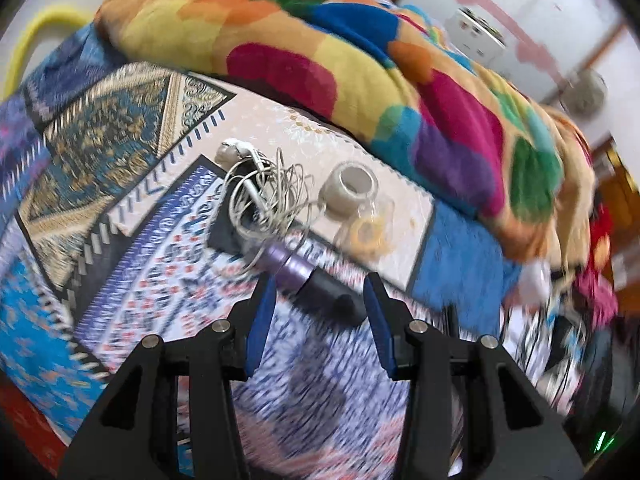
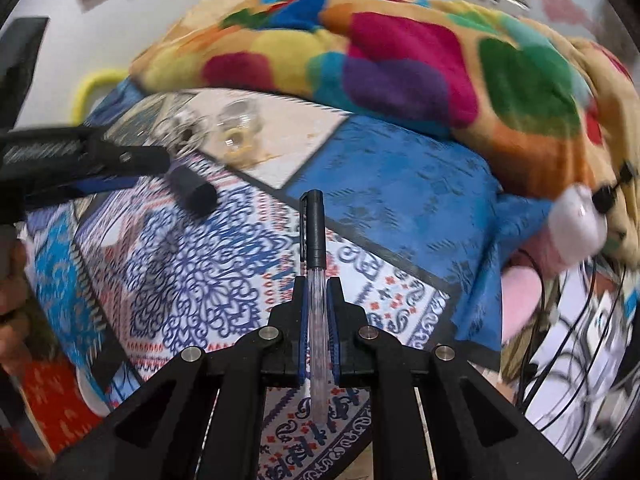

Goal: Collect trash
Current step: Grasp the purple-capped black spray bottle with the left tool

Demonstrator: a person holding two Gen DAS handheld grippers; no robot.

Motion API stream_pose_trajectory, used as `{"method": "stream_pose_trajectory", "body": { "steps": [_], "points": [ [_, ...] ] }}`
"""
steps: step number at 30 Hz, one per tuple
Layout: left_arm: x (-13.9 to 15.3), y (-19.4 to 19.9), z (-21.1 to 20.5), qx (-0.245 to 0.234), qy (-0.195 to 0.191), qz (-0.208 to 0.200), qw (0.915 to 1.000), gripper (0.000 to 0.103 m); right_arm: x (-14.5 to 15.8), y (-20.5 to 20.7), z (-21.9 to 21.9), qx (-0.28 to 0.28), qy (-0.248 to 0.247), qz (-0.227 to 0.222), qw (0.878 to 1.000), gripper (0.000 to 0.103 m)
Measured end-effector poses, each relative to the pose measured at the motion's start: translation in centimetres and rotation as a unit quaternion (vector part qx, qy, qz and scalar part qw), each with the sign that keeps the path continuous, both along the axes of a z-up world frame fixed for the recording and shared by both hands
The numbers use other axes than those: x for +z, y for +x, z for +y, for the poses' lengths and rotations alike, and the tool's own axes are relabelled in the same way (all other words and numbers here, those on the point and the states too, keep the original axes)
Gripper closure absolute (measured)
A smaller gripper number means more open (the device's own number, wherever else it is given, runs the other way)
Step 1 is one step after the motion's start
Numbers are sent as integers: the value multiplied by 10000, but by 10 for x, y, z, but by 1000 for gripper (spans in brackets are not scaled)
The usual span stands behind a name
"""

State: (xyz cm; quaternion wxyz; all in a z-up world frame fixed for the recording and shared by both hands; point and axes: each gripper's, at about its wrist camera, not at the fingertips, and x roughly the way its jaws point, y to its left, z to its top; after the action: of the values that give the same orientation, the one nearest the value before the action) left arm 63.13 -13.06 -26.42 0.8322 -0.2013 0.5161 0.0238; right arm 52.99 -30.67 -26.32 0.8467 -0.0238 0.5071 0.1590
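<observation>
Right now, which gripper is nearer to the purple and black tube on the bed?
Left. The left gripper is open right at the tube. The right gripper is off to the side, shut on a pen.

Landmark = tape roll, on the bed sheet. Left of it, touching: earphone wires. Just in front, w/ a small gap: ring and tube. Behind it: blanket. Far right of it: pen, above the sheet.
</observation>
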Motion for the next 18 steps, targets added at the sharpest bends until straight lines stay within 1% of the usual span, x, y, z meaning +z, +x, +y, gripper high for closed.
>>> {"method": "stream_pose_trajectory", "body": {
  "steps": [1,3,5,8,9,11,14,16,18],
  "points": [
    [-3,3,-2,82,39,43,10000,58,-2,0,-1,-92,89,30,9999,95],
    [-13,10,-9,308,264,214,9989,58,-4,0,-2,-230,212,77,9995,95],
    [-17,9,-13,434,350,222,9982,58,-6,1,-2,-287,301,98,9991,95],
    [-19,2,-18,393,418,125,9983,59,-7,2,0,-253,286,112,9992,95],
    [-17,-3,-19,327,489,51,9983,61,-6,0,1,-240,267,110,9993,95],
    [-14,-11,-19,169,523,-16,9985,71,-7,0,6,-188,192,87,9996,95],
    [-14,-29,-16,-243,479,-34,9986,76,-6,-2,8,-157,83,41,9998,94],
    [-15,-41,-13,-439,463,-42,9980,77,-6,-4,11,-124,-21,-16,9999,93],
    [-16,-52,-12,-763,459,-35,9960,78,-6,-6,12,-97,-93,-62,9999,93]
  ]
}}
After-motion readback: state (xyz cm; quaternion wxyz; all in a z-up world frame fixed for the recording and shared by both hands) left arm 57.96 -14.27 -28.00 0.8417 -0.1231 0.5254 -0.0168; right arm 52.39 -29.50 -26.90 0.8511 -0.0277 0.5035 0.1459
